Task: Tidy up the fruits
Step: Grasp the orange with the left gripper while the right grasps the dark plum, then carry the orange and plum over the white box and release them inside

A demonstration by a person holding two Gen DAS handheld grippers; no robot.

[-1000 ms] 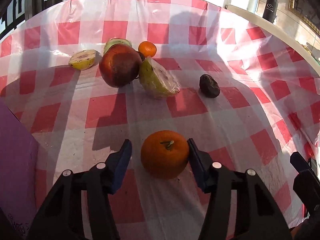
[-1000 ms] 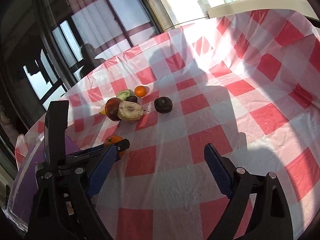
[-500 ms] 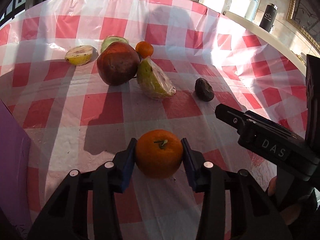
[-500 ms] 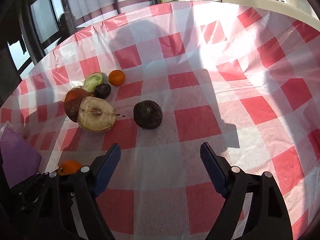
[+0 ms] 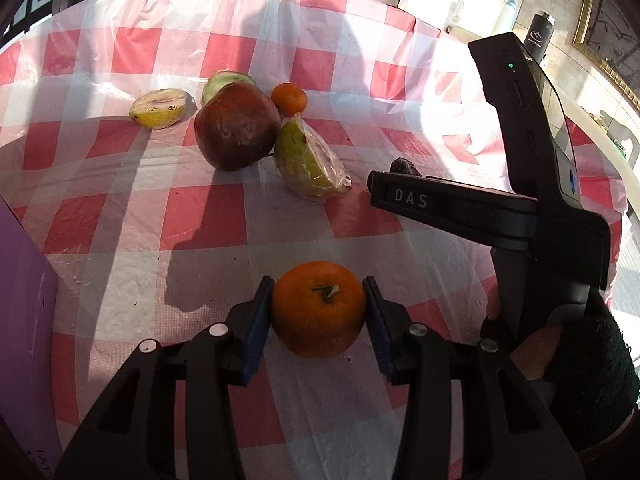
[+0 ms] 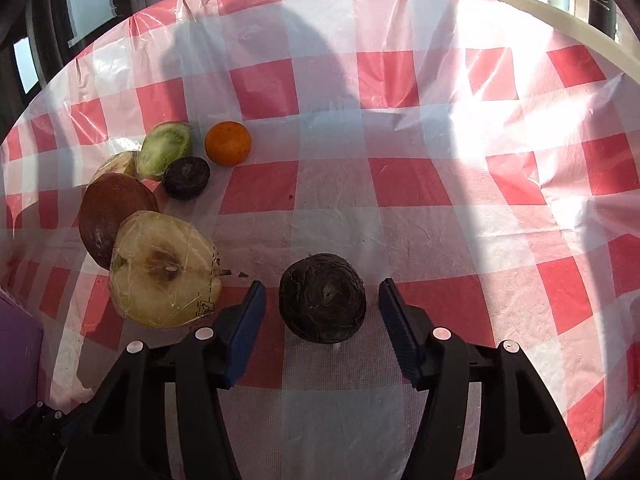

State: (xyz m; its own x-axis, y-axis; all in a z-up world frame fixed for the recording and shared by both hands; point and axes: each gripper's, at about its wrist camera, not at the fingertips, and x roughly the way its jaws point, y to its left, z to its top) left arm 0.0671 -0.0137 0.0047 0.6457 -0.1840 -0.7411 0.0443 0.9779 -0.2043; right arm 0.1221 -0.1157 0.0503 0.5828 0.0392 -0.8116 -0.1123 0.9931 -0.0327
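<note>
Left gripper point(image 5: 319, 312): closed on one orange point(image 5: 319, 309), both blue pads pressed to its sides, near the table's near edge.
Right gripper point(image 6: 322, 308): jaws have just been closing; one dark fruit point(image 6: 322, 298) is set between the pads, a narrow gap seen on each side, not touched.
Oranges: two are counted, the held one and a small orange point(image 6: 228, 143) at the far side of the pile.
Dark fruits: two, the second dark one point(image 6: 186, 177) lies beside the small orange.
Cut halves: a wrapped half point(image 6: 164, 264), a green half point(image 6: 165, 149), a yellow half point(image 5: 158, 107).
Red fruit point(image 5: 237, 125): one, touched by the wrapped half.
Cloth point(image 6: 400, 184): one red-checked sheet is spread under everything.
Purple box point(image 5: 24, 320): one, at the left edge.
</note>
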